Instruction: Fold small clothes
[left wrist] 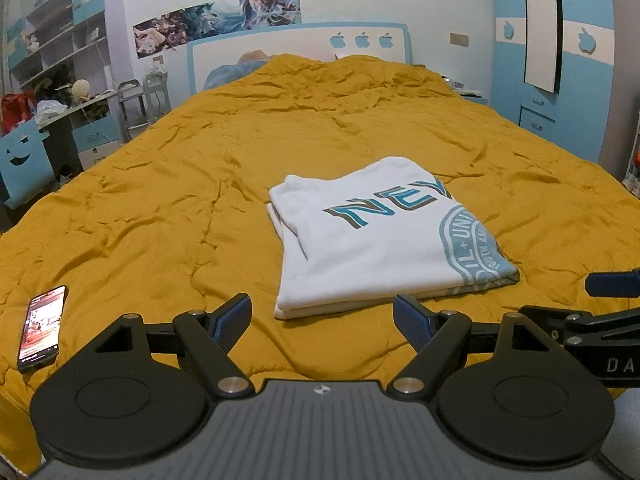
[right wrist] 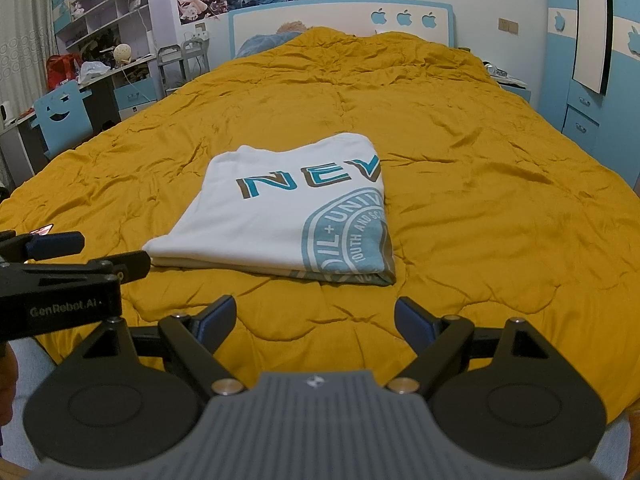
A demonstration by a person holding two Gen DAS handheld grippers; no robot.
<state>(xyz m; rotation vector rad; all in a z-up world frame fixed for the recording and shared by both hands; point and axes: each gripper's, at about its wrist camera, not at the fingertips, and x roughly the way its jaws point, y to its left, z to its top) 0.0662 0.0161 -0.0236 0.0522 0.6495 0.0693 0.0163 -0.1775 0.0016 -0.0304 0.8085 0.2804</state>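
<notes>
A white T-shirt (left wrist: 376, 240) with blue "NEV" lettering and a round blue seal lies folded into a rectangle on the mustard-yellow bed cover (left wrist: 200, 168). It also shows in the right wrist view (right wrist: 280, 216). My left gripper (left wrist: 322, 320) is open and empty, hovering just short of the shirt's near edge. My right gripper (right wrist: 314, 320) is open and empty, also just short of the near edge. The right gripper shows at the right edge of the left wrist view (left wrist: 600, 312); the left gripper shows at the left edge of the right wrist view (right wrist: 60, 264).
A phone (left wrist: 42, 332) with a lit screen lies on the cover at the near left. Beyond the bed's left side stand a desk and shelves (left wrist: 60, 92) and a blue chair (left wrist: 22, 156). A blue wardrobe (left wrist: 560, 60) stands at the right; a headboard (left wrist: 296, 48) at the back.
</notes>
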